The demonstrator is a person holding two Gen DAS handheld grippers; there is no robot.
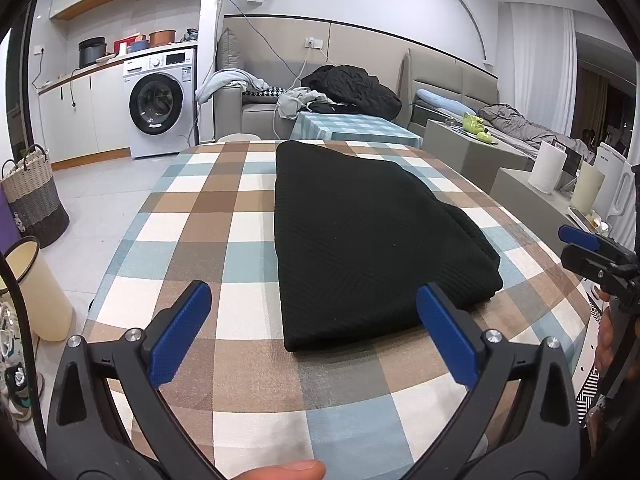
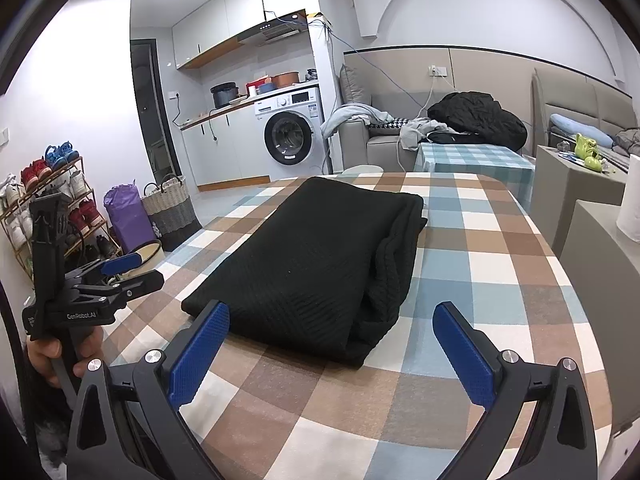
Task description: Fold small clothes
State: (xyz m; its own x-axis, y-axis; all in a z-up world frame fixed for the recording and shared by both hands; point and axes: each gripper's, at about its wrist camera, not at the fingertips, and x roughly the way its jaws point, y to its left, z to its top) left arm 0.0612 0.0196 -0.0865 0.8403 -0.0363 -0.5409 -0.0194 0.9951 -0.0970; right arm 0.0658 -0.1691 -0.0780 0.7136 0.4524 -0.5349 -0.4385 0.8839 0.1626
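A black knit garment [image 1: 360, 240] lies folded into a long strip on the checked tablecloth [image 1: 224, 216]; its thick folded layers show along the right side [image 2: 384, 272]. My left gripper [image 1: 314, 300] hovers open just before the garment's near edge, blue pads wide apart, nothing between them. My right gripper [image 2: 332, 320] is also open and empty, over the garment's near right corner. Each gripper appears in the other's view: the right one [image 1: 588, 248] at the right edge, the left one [image 2: 124, 268] at the left, held by a hand [image 2: 48, 356].
A woven basket [image 1: 34, 196] and a cream bin [image 1: 36, 288] stand on the floor left of the table. Grey side units with paper rolls [image 1: 548, 168] flank the right. A washing machine [image 1: 158, 102], sofa with clothes [image 1: 352, 88] and a second checked table [image 1: 352, 126] lie beyond.
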